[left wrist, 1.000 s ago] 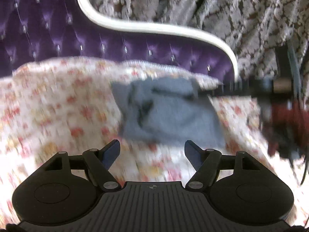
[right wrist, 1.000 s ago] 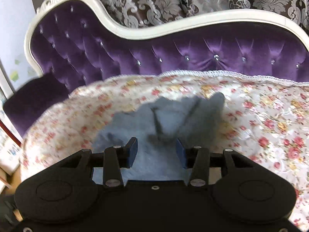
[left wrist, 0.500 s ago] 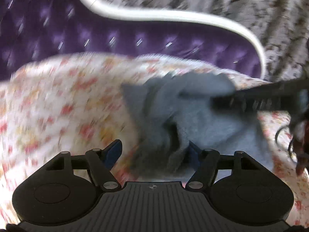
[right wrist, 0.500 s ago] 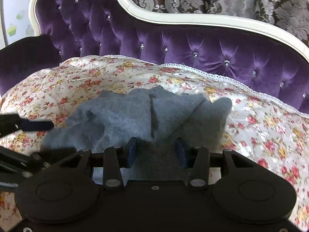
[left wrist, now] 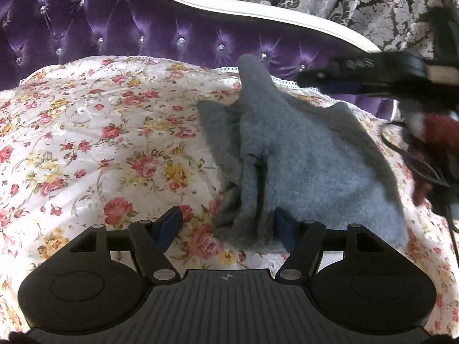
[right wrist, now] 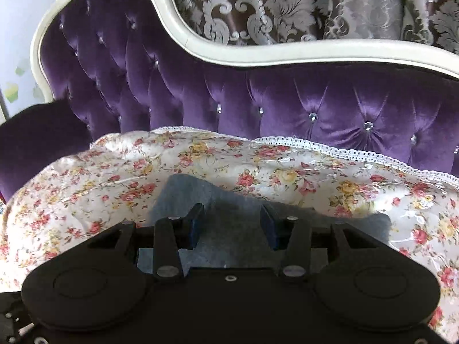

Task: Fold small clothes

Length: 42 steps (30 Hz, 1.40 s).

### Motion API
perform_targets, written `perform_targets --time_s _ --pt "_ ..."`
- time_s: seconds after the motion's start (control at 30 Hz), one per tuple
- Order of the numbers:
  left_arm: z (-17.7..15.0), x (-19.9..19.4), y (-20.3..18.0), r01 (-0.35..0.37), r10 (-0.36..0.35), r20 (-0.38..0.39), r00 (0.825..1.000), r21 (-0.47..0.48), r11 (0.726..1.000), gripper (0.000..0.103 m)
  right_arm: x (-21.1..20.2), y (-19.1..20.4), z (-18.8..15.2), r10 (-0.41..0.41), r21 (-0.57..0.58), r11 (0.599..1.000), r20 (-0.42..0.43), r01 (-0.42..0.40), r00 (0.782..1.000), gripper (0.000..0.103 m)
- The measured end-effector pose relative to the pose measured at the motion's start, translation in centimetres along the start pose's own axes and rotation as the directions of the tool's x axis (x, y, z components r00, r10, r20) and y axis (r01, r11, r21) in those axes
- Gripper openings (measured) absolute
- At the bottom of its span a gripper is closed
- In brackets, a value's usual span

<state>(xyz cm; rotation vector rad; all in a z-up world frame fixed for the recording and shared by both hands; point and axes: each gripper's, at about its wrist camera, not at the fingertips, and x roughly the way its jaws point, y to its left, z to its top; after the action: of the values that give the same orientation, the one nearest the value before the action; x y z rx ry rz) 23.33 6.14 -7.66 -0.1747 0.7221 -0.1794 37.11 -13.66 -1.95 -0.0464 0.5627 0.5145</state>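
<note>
Left gripper body: matte black plastic, a ribbed centre plate with a small round crosshair mark near its front edge.
Side housings: two rounded black lobes flanking that plate, each with a shallow circular recess.
Linkage: black arms with silver rivet heads either side of the plate.
Fingers: dark blue pads on black carriers.
Right gripper body: same black build, smooth centre with one small silver screw, blue pads.
Right gripper seen from the left: blurred black frame, trailing black cables, dark red sleeve.
</note>
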Motion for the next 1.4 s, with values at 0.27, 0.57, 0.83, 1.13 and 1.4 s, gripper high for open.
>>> perform_targets --time_s 0.27,0.57,0.83,1.13,1.4 --pt "1.8 -2.3 0.8 0.003 -0.003 0.047 0.999 0.004 1.0 0.067 -4.3 2.0 -2.8 -0.031 -0.125 0.992 0.03 0.035 0.999 0.054" --pt "9.6 -1.0 2.4 0.051 -0.048 0.069 0.996 -0.035 0.998 0.068 -7.4 6.0 -7.1 0.016 -0.158 0.987 0.103 0.001 0.995 0.062" --pt "12.3 5.0 1.1 0.173 -0.178 -0.053 0.983 -0.085 0.981 0.068 -7.0 12.0 -10.1 0.018 -0.472 0.881 0.078 0.021 0.997 0.069" --pt "12.7 9.3 0.1 0.159 -0.166 -0.098 0.981 -0.074 0.984 0.041 -5.2 13.4 -11.4 -0.048 -0.599 0.797 0.064 0.077 0.997 0.043" --pt "13.3 8.6 0.7 0.177 -0.183 -0.067 0.981 -0.087 0.98 0.008 -5.2 14.5 -12.5 -0.07 -0.64 0.761 0.082 0.106 0.994 0.009"
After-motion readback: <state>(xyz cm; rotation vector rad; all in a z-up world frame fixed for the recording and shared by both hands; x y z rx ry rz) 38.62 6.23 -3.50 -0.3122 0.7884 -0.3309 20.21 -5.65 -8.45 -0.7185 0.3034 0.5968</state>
